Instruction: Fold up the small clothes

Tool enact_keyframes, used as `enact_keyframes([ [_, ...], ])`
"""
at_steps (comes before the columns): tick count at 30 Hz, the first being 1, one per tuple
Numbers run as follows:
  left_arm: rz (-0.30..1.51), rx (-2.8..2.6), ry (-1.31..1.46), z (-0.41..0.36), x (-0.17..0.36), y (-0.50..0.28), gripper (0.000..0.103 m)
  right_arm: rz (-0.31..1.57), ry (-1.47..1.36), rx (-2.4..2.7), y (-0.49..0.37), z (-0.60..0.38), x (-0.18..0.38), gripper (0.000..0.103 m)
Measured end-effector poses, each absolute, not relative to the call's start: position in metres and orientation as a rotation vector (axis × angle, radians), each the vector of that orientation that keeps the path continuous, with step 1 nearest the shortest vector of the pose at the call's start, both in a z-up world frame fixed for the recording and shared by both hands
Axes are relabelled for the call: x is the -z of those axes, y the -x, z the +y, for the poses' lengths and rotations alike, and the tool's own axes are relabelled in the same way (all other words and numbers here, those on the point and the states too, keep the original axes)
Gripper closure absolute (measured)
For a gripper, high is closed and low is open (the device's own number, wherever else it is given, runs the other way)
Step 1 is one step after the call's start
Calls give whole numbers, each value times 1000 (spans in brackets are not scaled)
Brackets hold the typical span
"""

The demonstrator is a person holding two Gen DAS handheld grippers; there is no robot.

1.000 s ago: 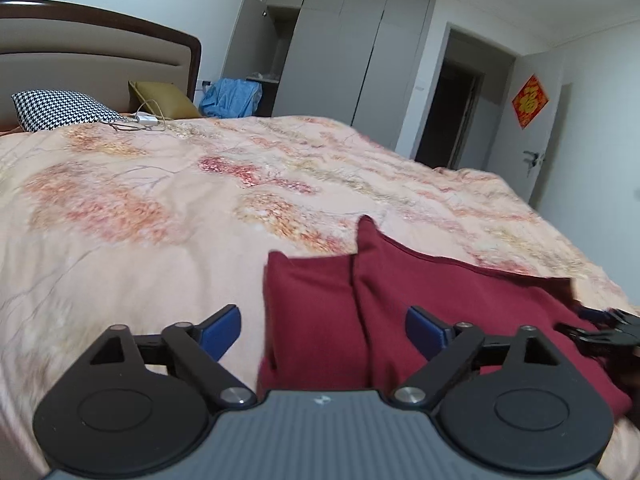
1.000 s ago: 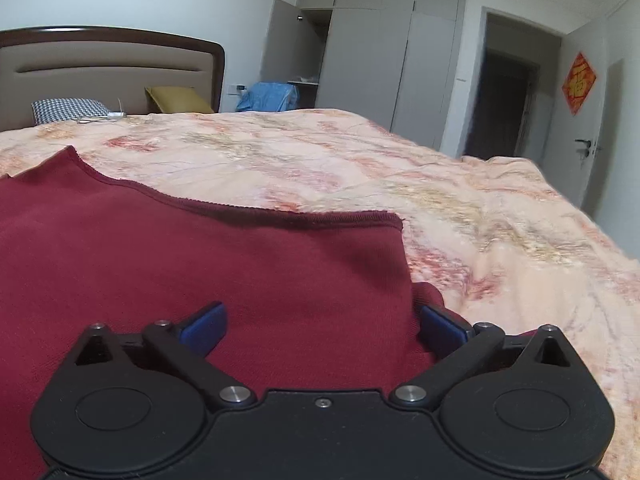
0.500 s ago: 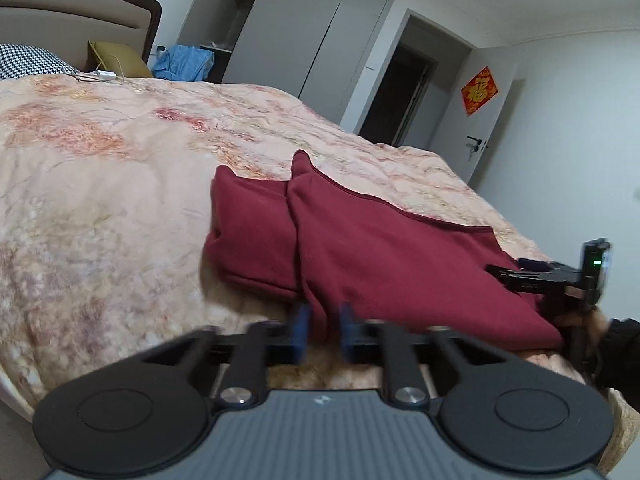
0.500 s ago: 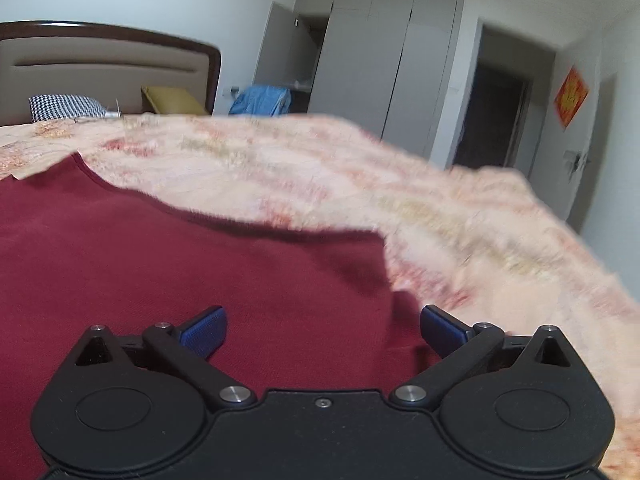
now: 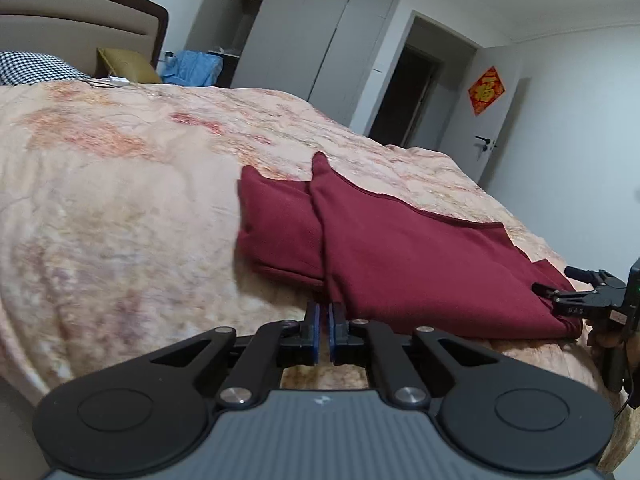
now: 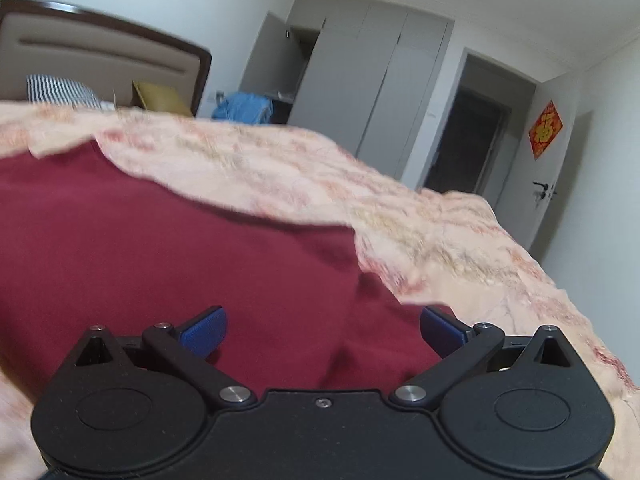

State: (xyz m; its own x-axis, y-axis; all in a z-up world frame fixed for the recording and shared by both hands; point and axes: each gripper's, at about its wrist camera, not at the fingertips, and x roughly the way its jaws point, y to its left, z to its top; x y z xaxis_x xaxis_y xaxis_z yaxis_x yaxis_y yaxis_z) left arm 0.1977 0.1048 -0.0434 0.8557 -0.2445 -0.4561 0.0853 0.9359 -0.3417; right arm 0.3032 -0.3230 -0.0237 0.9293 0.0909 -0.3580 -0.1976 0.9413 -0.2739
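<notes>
A dark red garment [image 5: 400,252] lies folded on the bed, with a folded part sticking out on its left side. My left gripper [image 5: 324,322] is shut and empty, just short of the garment's near edge. My right gripper [image 6: 320,330] is open, low over the garment's [image 6: 180,248] right end, with cloth between its blue pads [image 6: 204,330]. It also shows at the right edge of the left wrist view [image 5: 576,300], at the garment's right corner.
The bed has a peach floral quilt [image 5: 120,208]. A checked pillow [image 5: 32,68] and an olive pillow [image 5: 128,66] lie by the headboard. A grey wardrobe [image 5: 312,40], a dark doorway [image 5: 408,96] and a white door [image 5: 496,120] stand beyond the bed.
My left gripper has shut and pulled back from the garment toward the near bed edge. My right gripper stays open and has dropped lower over the garment's right end.
</notes>
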Motion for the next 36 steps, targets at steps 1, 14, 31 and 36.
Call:
enact_keyframes([
  [1, 522, 181, 343, 108, 42, -196, 99, 344, 301, -161, -301, -318, 22, 1],
  [14, 539, 233, 597, 90, 42, -190, 15, 297, 236, -311, -282, -249, 24, 1],
  [31, 405, 118, 924, 73, 78, -272, 20, 353, 164, -246, -288, -240, 42, 0],
  [36, 329, 88, 862, 64, 88, -263, 26, 355, 119, -203, -285, -231, 61, 0],
])
